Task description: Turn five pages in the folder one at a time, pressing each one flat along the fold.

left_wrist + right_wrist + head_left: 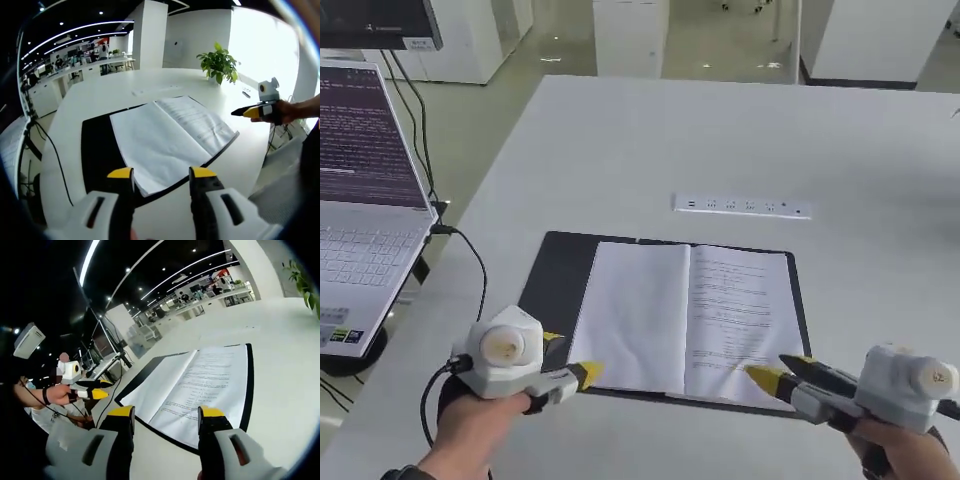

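One open folder [556,282], spine front-to-back

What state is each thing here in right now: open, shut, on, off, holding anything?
folder: open, lying flat on the table.
printed page: flat on the folder's right side.
blank page: flat on the left side.
laptop: open, screen lit.
power strip: nothing visibly plugged in.
left gripper: open, holding nothing.
right gripper: open, holding nothing.
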`<state>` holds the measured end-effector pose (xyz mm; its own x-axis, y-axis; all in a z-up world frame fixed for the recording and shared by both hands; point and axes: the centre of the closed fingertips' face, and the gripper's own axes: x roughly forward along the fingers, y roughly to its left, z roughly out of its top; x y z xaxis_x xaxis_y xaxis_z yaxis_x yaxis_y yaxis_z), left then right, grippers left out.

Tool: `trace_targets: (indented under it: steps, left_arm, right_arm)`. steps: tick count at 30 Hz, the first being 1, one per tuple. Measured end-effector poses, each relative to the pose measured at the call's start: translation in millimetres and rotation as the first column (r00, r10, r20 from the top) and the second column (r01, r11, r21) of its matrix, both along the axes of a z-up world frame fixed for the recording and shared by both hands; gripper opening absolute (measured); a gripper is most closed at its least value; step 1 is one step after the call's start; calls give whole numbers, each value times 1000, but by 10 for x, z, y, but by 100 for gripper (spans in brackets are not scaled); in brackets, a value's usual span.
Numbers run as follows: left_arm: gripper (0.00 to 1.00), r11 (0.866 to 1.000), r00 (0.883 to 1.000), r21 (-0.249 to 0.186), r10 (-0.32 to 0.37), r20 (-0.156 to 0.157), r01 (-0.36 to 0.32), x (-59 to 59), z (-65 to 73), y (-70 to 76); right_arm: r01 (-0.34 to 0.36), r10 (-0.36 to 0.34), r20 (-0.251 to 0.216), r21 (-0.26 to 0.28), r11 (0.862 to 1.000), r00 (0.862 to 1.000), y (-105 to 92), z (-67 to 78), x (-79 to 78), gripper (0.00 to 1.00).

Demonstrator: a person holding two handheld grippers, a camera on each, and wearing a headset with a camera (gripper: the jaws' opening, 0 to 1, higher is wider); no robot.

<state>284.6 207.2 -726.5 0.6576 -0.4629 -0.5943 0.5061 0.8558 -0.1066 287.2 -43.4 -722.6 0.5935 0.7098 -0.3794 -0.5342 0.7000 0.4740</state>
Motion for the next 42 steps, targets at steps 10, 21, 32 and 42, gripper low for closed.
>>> trace_targets:
  steps: [10,21,32,42]
  left_arm:
    - [53,1000,999,-23,-3,46,4,-38,305,83]
    - [66,998,998,-66,15,65,-10,-216,496,166]
    - [73,996,998,-81,38,50,-34,-394,467,159]
    - [75,997,999,-70,20,41,-17,-405,430,99]
  right_arm:
    - [21,-19,38,-58,998,999,-227,123,-100,60]
    - [99,-93,85,-69,993,992,-489,324,-237,68]
    - [105,-97,66,-124,987,993,-534,186,-511,73]
    - [125,-118,69,-107,986,991,-597,225,-474,73]
